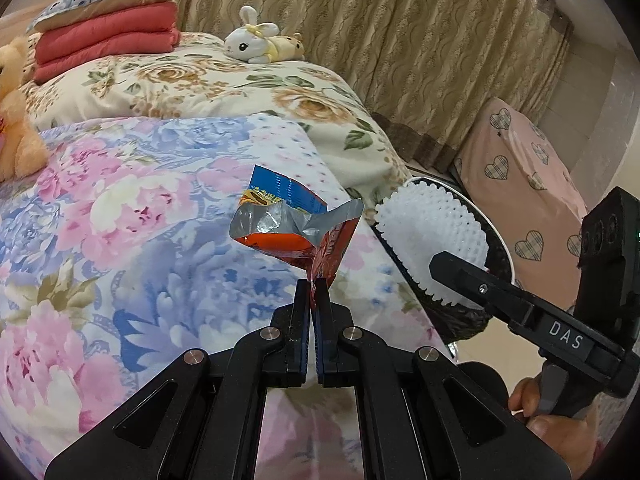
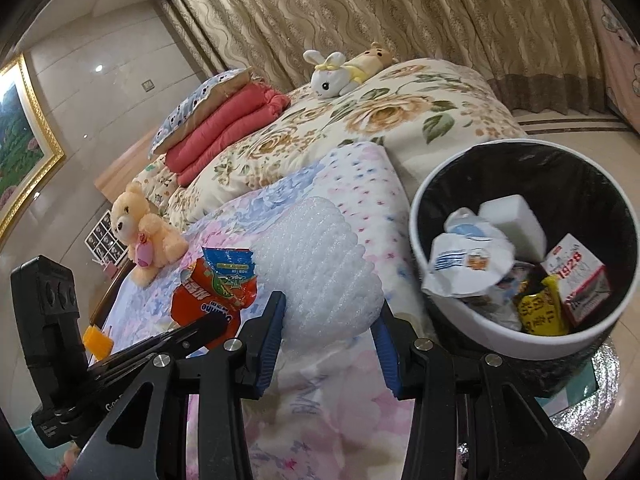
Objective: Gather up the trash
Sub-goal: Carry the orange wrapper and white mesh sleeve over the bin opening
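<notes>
Two pieces of trash are held above the bed: the white foam net (image 2: pixel 320 264), clamped between the right gripper's (image 2: pixel 328 344) spread fingers, and the torn snack wrapper (image 1: pixel 296 224), pinched in the left gripper's (image 1: pixel 318 284) closed fingers. The bin (image 2: pixel 472 312) sits beside the bed. In the right wrist view the foam hangs just left of its rim, the wrapper farther left, so I judge the right hand nearer.

Beige patterned curtains (image 2: pixel 400 12) hang behind a bed (image 2: pixel 360 120) with floral quilts. A gold-framed painting (image 2: pixel 20 136) hangs on the glossy wall; the floor (image 2: pixel 560 130) is polished tile.
</notes>
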Available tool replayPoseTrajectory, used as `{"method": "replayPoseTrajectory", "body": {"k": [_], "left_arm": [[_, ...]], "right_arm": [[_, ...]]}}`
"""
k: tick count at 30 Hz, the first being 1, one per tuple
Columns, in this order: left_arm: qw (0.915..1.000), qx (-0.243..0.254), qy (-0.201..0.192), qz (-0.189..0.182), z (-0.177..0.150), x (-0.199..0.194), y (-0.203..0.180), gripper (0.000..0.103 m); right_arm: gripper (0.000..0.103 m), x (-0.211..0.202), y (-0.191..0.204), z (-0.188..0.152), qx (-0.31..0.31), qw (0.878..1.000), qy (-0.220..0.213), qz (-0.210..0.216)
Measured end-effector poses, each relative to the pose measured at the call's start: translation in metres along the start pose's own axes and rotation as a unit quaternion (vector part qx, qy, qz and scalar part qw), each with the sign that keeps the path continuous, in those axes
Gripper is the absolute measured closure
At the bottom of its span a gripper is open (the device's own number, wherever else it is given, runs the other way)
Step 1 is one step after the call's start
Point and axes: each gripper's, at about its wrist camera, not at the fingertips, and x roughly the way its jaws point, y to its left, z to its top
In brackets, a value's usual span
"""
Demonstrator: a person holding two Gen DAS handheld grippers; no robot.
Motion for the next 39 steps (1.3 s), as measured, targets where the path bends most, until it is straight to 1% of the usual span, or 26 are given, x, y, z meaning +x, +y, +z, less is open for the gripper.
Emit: {"method": "replayPoseTrajectory", "body": {"k": [9,20,32,39], "left_arm": [[0.9998,0.017,0.001,-0.013,0.003,0.002,-0.021,0.101],[0.999,0.035,0.001,-0.029,0.008,0.006,-0.045,0.101],[0.9978,0.048,0.006,-0.045,0.013,0.013,-0.067,0.101],[0.9969,0.056,0.009,-0.055,0.016,0.018,-0.08,0.101]], "right_arm": [[0.06,-0.022,-0.014,0.003,0.009,1.0,-0.018,-0.012],[0.06,-0.046,-0.042,0.006,0.031,0.998,-0.041,-0.036],[0.06,-0.063,-0.073,0.007,0.055,0.995,-0.056,-0.061],[0.06,-0.067,-0.085,0.005,0.065,0.994,-0.058,-0.068]]}}
